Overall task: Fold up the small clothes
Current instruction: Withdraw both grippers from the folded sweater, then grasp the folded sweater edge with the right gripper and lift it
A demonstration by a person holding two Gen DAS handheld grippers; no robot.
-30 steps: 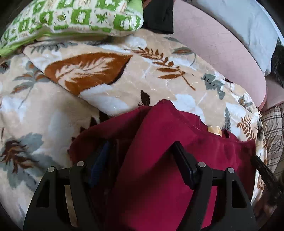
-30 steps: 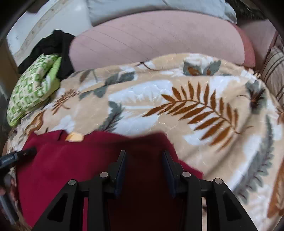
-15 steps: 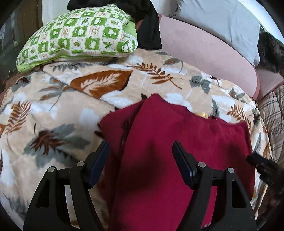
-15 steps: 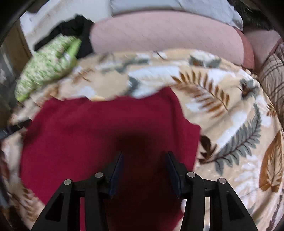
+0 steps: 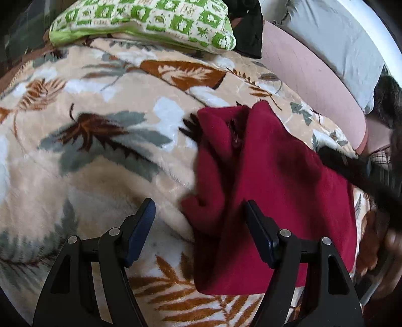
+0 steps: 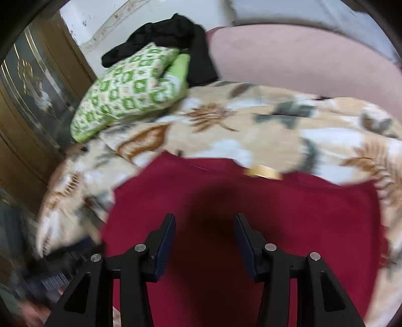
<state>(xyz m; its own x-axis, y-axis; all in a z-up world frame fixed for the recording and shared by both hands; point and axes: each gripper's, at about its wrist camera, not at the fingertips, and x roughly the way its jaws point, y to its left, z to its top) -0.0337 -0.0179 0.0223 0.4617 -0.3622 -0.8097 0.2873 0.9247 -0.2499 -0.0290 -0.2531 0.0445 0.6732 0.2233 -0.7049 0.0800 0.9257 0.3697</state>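
A dark red garment (image 5: pixel 271 191) lies on the leaf-print blanket (image 5: pixel 100 156), with its left edge bunched in folds. It also shows in the right wrist view (image 6: pixel 251 201), lying flat with a small tan label (image 6: pixel 262 172) at its far edge. My left gripper (image 5: pixel 198 211) is open and empty above the garment's left edge, its right finger over the red cloth. My right gripper (image 6: pixel 204 221) is open and empty above the middle of the garment. The right gripper shows as a dark blurred bar (image 5: pixel 361 173) in the left wrist view.
A green-and-white checked pillow (image 5: pixel 143 22) lies at the blanket's far end, with black clothing (image 6: pixel 170 35) behind it. A pink cushion (image 6: pixel 301 63) and a grey pillow (image 5: pixel 339 40) lie beyond. A wooden cabinet (image 6: pixel 27 105) stands at the left.
Both grippers have pulled back and up from the red garment. The left gripper has shifted left, so more blanket shows under it. The right view has swung left towards the green pillow.
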